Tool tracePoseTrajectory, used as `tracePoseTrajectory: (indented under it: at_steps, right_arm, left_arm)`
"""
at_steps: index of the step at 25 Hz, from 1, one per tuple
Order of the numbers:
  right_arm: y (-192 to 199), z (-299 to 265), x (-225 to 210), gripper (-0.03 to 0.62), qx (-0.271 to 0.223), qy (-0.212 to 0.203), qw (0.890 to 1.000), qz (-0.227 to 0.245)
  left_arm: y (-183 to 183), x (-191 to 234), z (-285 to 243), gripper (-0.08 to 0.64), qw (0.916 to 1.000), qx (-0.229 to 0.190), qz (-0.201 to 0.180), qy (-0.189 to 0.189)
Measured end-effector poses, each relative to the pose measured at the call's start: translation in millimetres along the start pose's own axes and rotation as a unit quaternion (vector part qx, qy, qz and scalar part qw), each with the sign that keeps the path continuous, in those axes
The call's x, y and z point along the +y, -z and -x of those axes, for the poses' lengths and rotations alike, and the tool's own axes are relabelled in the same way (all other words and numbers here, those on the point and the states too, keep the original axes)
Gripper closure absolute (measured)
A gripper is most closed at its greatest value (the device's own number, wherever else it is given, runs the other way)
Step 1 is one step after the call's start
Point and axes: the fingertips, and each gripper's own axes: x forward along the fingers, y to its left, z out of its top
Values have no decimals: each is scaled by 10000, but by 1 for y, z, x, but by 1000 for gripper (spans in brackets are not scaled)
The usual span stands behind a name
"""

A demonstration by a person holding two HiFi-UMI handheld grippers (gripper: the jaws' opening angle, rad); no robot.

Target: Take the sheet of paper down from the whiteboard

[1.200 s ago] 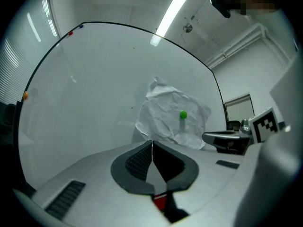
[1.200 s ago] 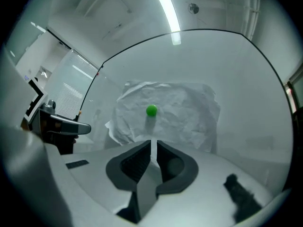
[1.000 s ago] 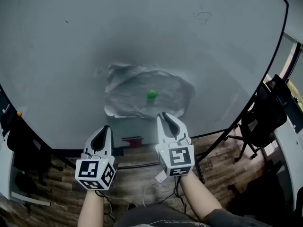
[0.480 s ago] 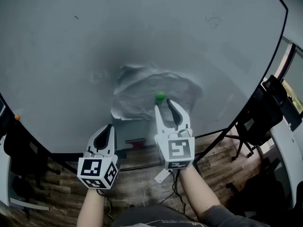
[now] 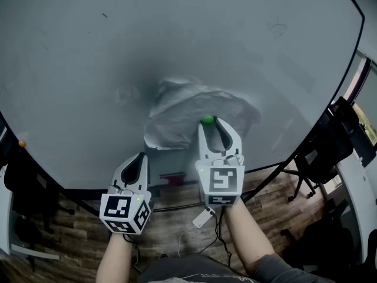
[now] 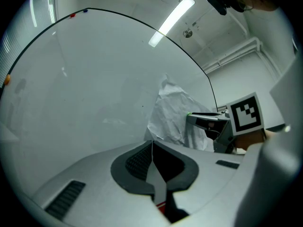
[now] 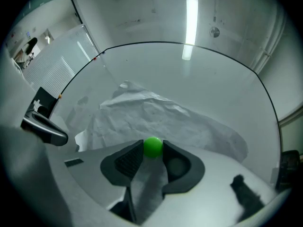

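A crumpled white sheet of paper (image 5: 188, 114) hangs on the whiteboard (image 5: 88, 63), pinned by a small green magnet (image 5: 207, 121). My right gripper (image 5: 212, 123) is up against the sheet. Its jaws have just been opening and stand apart, and the magnet (image 7: 152, 146) sits between its fingertips with the paper (image 7: 156, 115) behind it. My left gripper (image 5: 140, 157) is shut and empty, held lower and to the left, short of the board. In the left gripper view the closed tips (image 6: 151, 143) point at the board beside the paper (image 6: 173, 110).
A black chair (image 5: 330, 140) stands at the right past the board's edge. The board's stand legs and a wooden floor (image 5: 177, 229) lie below. A red object (image 5: 168, 177) sits under the board, and an orange dot (image 5: 22, 144) marks its left rim.
My right gripper has risen toward the board and opened from shut; its tips now flank the green magnet. The left gripper has stayed about where it was.
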Motion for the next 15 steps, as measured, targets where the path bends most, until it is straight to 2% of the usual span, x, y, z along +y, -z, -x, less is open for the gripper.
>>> tracePoseTrajectory:
  at_steps: [4, 9, 15]
  right_arm:
    - [0, -1, 1, 468, 32, 152, 9998, 154]
    - [0, 0, 1, 468, 15, 120, 9998, 146]
    - [-1, -1, 1, 468, -15, 63, 9999, 148]
  left_arm:
    - [2, -1, -1, 541, 10000, 28, 27, 29]
    - [-1, -3, -2, 540, 9997, -71, 153, 177]
    - [-2, -15, -9, 532, 9981, -2, 218, 584]
